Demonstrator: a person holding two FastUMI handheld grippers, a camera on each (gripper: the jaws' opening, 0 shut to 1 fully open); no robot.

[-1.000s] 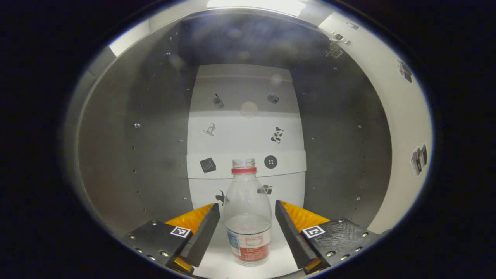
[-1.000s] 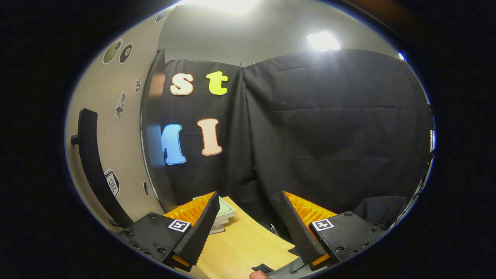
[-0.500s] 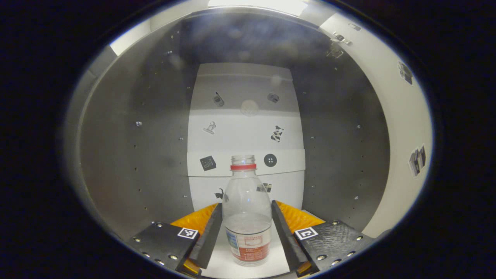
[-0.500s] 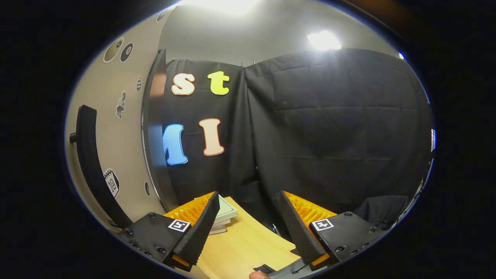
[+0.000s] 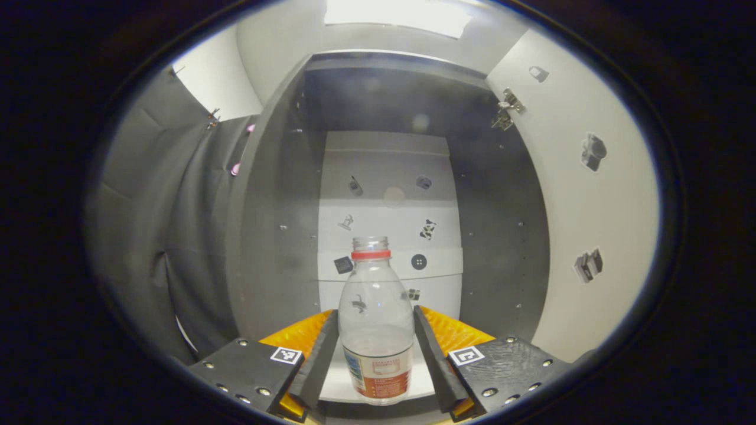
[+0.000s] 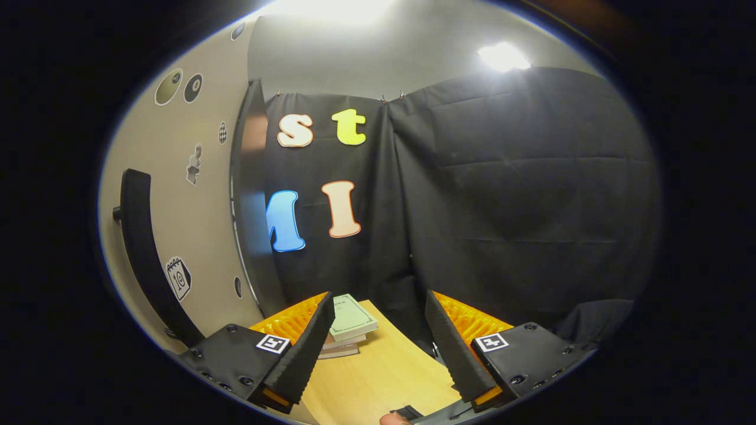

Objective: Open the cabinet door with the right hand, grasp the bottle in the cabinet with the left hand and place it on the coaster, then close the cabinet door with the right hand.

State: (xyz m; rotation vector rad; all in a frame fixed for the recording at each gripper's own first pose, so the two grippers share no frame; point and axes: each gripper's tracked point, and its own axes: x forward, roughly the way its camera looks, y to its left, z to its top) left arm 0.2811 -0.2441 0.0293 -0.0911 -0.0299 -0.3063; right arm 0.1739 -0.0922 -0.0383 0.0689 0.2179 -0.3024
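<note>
Bottle (image 5: 376, 330) stands upright, pinched between the left gripper (image 5: 375, 354) fingers before the open cabinet (image 5: 283, 206); right gripper (image 6: 378, 348) spread above the table (image 6: 378, 378).

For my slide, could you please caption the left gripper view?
Left hand-held gripper shut on the clear bottle at the open cabinet.

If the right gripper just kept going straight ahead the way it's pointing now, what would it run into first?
The right gripper, open and holding nothing, points over the wooden table toward the black cloth wall. Nothing stands between its fingers, so the cloth is probably first. The stack of books lies slightly left of that line. Depth is unclear.
</note>
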